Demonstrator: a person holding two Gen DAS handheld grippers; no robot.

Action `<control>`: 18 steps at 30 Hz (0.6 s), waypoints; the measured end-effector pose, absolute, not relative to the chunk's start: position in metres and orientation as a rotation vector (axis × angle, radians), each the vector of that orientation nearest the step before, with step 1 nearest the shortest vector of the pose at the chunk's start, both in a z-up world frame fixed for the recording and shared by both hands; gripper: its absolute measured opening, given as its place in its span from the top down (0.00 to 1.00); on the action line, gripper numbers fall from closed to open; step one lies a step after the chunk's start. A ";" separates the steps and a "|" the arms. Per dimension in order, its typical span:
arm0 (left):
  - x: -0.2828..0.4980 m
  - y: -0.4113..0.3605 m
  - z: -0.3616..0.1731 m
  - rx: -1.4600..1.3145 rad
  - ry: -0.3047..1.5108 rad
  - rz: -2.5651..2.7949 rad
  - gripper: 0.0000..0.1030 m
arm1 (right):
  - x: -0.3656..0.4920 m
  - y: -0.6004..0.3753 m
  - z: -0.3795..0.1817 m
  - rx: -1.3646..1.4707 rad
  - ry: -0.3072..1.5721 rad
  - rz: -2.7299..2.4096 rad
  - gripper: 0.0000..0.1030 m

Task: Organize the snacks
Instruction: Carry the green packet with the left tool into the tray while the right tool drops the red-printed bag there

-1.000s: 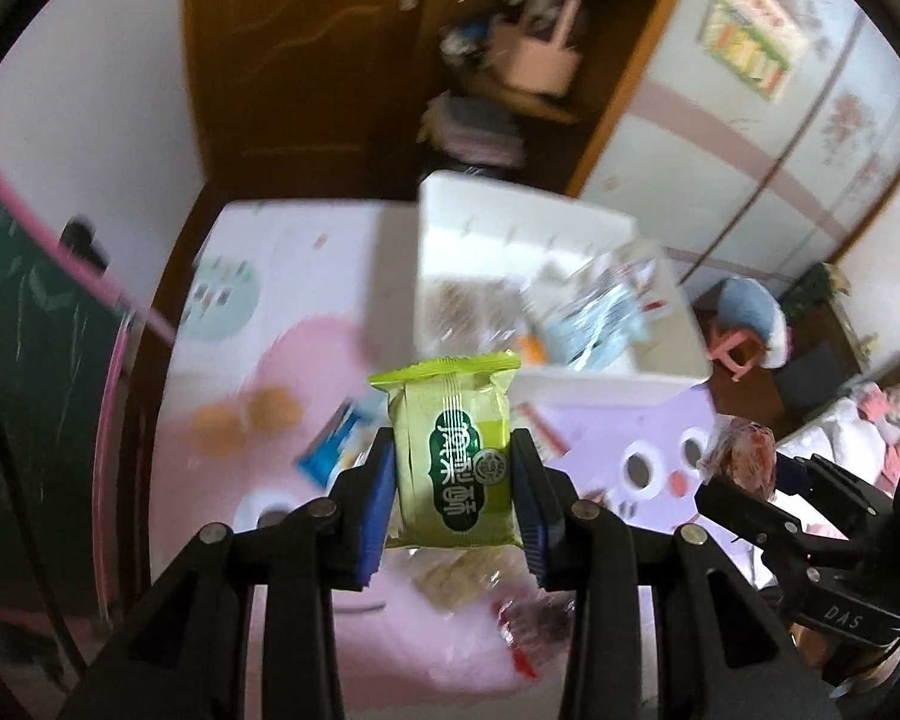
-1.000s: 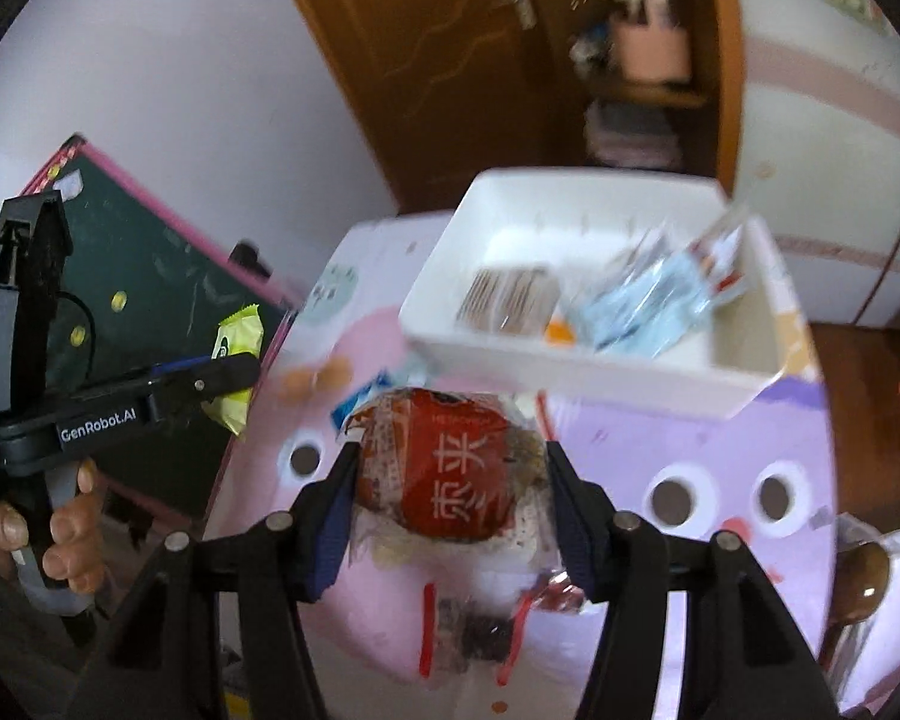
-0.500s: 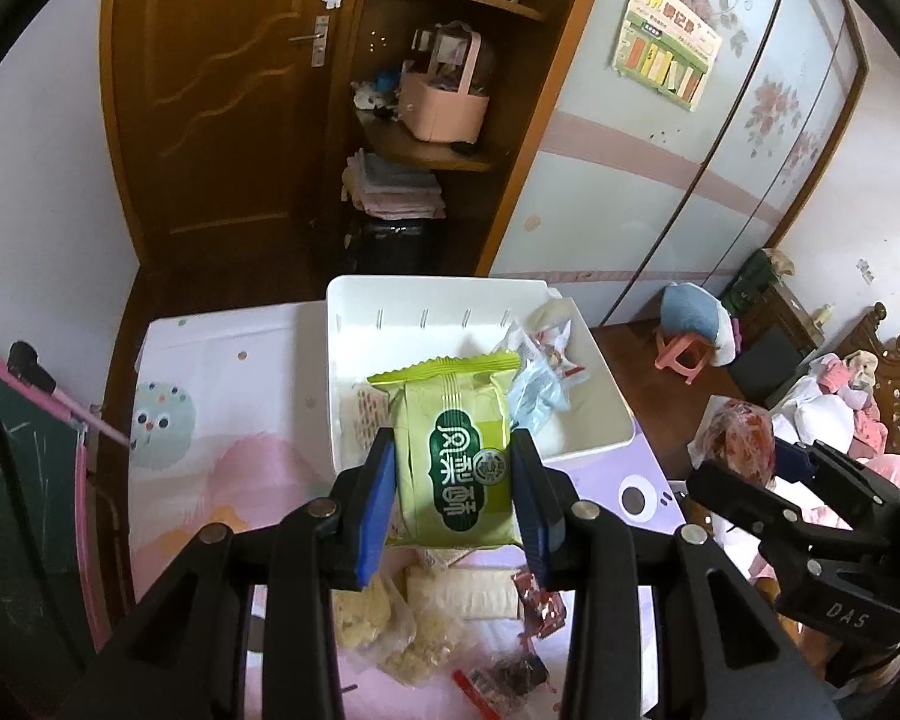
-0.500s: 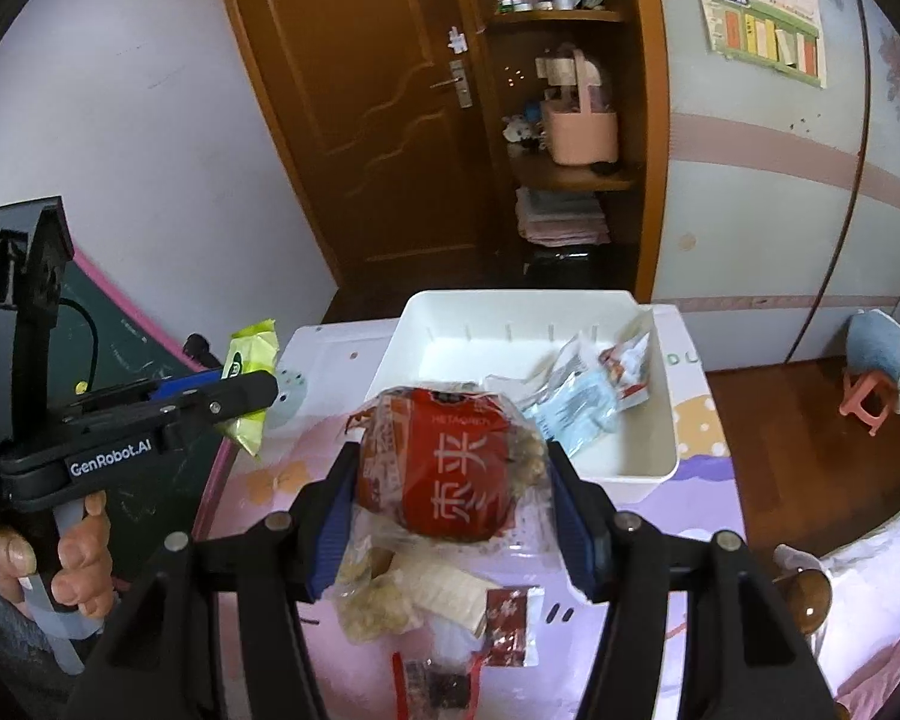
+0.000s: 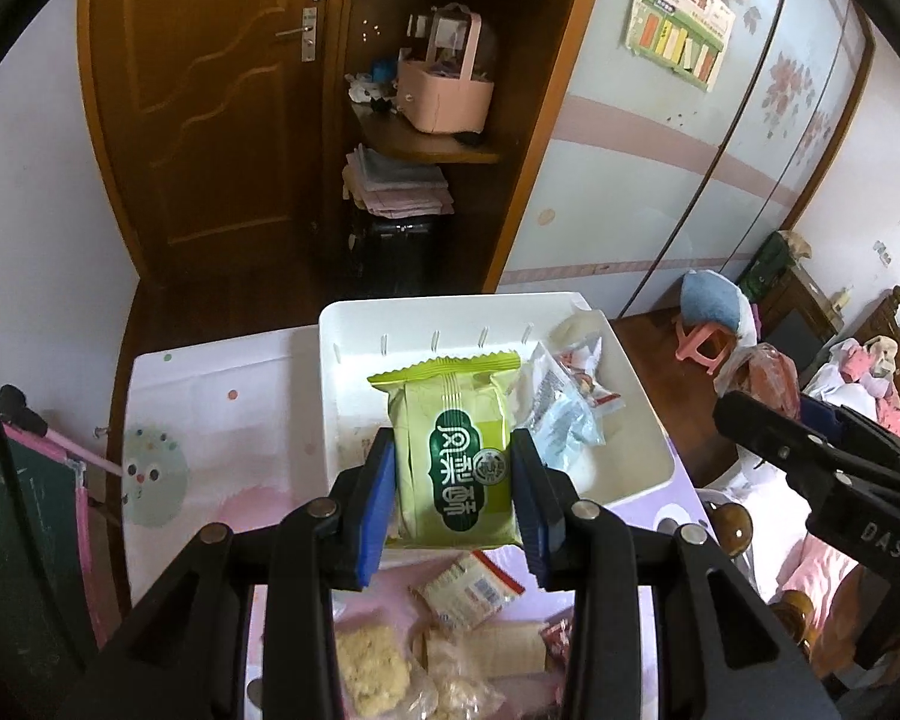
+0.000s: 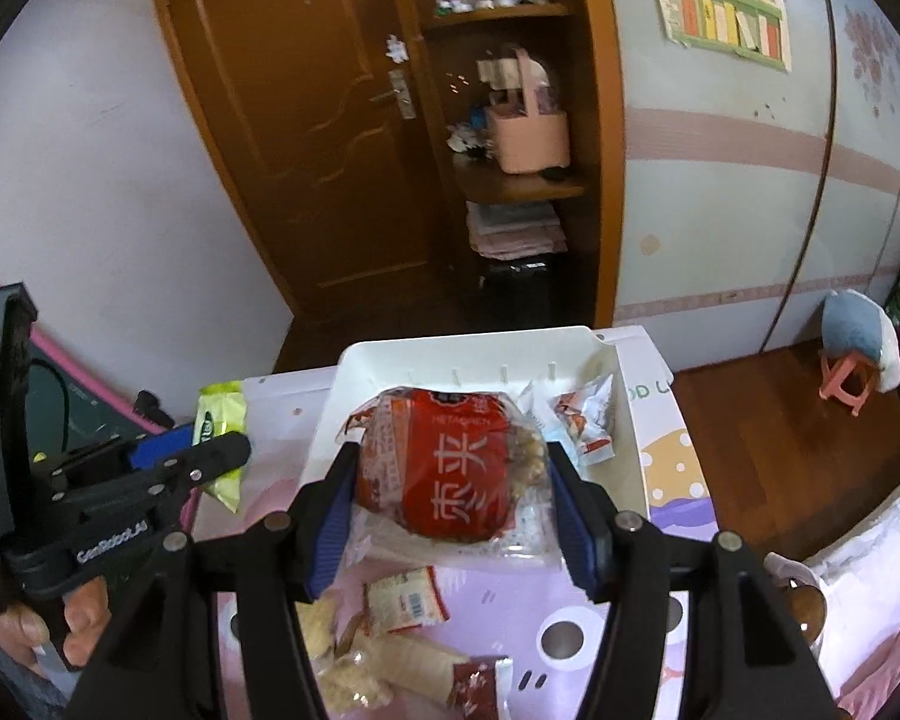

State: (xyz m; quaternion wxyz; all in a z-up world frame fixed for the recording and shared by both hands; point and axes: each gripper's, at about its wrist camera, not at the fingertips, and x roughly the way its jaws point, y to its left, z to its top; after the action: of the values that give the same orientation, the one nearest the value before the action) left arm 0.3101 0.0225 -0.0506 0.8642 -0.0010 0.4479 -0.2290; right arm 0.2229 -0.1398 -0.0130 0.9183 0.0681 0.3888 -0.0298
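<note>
Left hand-held gripper (image 5: 455, 480): I had its blue pads clamped on the green snack packet (image 5: 453, 447), held upright above the near edge of the white bin (image 5: 354, 324).
Right hand-held gripper (image 6: 450, 501): I had it gripping the red snack bag (image 6: 444, 471) over the bin's near wall.
White bin: it held a few wrapped snacks (image 5: 564, 414) at its right side.
Table (image 5: 210, 396): loose snack packs (image 6: 405, 600) lay below both grippers.

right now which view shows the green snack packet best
The left wrist view: the green snack packet sits centred and face-on in the left tool, label readable. The right wrist view shows it only edge-on at the far left, partly hidden behind that tool's fingers.
</note>
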 end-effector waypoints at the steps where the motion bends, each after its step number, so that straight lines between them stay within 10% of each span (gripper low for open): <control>1: 0.318 0.019 -0.055 -0.008 0.948 -0.486 0.66 | 0.229 -0.144 -0.017 0.143 0.808 -0.073 0.42; 14: 0.366 -0.009 -0.094 0.027 1.044 -0.444 0.64 | 0.276 -0.169 -0.058 0.155 0.933 -0.159 0.36; 18: 0.370 -0.011 -0.094 0.010 1.036 -0.423 0.27 | 0.284 -0.171 -0.069 0.165 0.979 -0.160 0.25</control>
State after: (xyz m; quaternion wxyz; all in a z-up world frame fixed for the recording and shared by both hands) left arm 0.3697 -0.0110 -0.0943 0.8476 0.0047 0.4912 -0.2004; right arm 0.2840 -0.1705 -0.0687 0.8762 0.0792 0.4691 -0.0769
